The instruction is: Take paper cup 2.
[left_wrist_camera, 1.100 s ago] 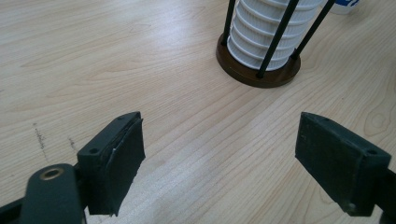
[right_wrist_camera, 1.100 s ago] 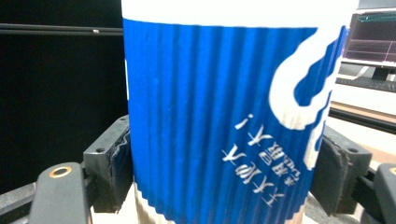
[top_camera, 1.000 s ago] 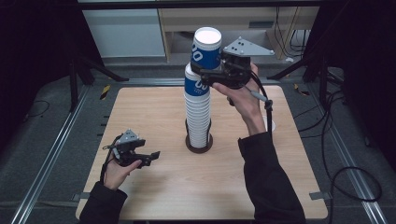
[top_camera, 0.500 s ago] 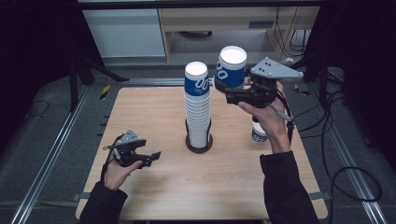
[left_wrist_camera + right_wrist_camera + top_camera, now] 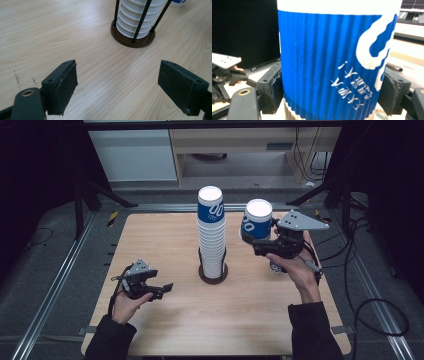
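A tall stack of blue-and-white paper cups [image 5: 210, 237] stands in a wire holder on a round brown base [image 5: 213, 275] at the table's middle. My right gripper [image 5: 260, 242] is shut on a single blue cup [image 5: 257, 220], held in the air to the right of the stack. In the right gripper view that cup [image 5: 332, 62] sits between both pads [image 5: 274, 87], its print upside down. My left gripper [image 5: 162, 289] rests low at the table's left, open with nothing between its pads [image 5: 62, 87]. The holder's base [image 5: 130, 41] lies ahead of it.
Another cup [image 5: 276, 266] stands on the wooden table [image 5: 165, 235] just behind my right hand. Cables run along the floor to the right of the table. Metal rails flank the table on both sides.
My right gripper has carried the blue cup from above the stack to the right and downward. The left gripper has stayed where it was.
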Action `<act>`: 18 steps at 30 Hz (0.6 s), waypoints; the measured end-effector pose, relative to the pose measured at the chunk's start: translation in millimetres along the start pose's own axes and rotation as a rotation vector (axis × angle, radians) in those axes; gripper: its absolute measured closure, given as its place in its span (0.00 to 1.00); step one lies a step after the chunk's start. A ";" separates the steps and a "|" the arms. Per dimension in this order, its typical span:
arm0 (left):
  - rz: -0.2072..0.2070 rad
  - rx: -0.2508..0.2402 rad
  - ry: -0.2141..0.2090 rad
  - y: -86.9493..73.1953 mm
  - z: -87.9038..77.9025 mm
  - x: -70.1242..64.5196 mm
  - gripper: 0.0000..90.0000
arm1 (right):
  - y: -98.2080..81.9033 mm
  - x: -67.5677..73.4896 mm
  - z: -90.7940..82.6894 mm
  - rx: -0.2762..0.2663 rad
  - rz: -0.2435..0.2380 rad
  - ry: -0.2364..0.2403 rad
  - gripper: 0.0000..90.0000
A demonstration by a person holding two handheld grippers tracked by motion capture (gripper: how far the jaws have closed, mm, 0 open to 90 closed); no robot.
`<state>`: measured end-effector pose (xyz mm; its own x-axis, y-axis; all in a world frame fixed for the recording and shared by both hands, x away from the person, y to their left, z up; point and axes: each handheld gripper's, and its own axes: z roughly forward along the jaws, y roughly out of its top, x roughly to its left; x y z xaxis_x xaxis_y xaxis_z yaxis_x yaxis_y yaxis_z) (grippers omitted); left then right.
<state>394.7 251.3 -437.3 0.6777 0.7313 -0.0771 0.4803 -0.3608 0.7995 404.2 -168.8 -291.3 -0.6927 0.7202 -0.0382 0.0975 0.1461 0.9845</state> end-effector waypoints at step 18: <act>0.024 -0.001 -0.028 4.4 -2.7 -7.8 0.17 | -53.4 4.6 -3.0 0.108 -0.020 0.101 0.23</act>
<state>390.0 245.5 -431.6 0.7039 0.7064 -0.0746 0.4636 -0.3773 0.8017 393.7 -175.3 -343.5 -0.7631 0.6454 -0.0349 0.1553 0.2355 0.9594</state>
